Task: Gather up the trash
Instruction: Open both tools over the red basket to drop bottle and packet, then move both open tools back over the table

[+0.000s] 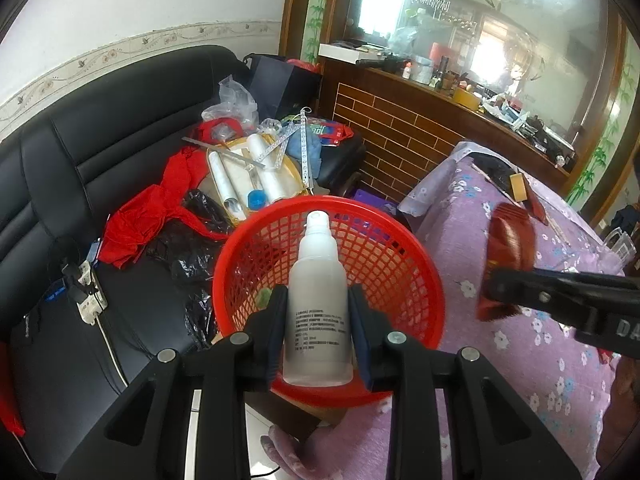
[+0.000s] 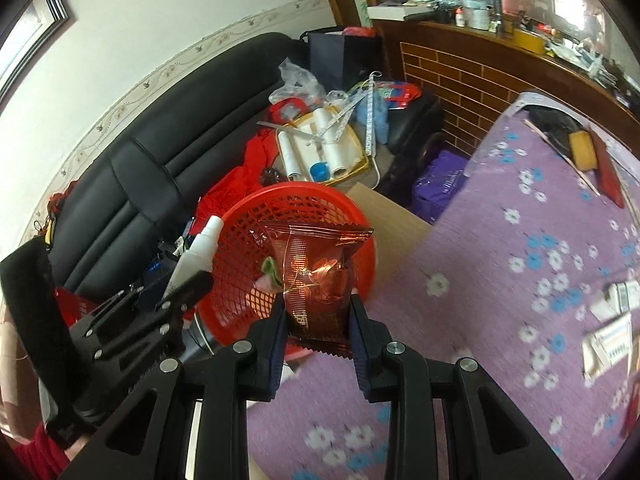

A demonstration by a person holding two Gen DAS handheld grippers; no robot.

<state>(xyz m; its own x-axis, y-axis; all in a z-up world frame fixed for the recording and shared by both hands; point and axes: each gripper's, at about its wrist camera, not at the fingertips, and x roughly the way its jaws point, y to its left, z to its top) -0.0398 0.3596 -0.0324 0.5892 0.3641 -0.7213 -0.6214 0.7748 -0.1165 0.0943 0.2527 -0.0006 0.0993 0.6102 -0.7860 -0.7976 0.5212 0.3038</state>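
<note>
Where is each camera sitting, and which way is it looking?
Left wrist view: it sits on the left tongs, looking down along them at the white spray bottle they hold over the red basket; the right tongs poke in from the right.
Right wrist view: it sits on the right tongs, looking at the red snack wrapper they hold by the basket; the left tongs and a bit of the person's sleeve show.
Both views share the basket, black sofa and purple flowered cloth.
</note>
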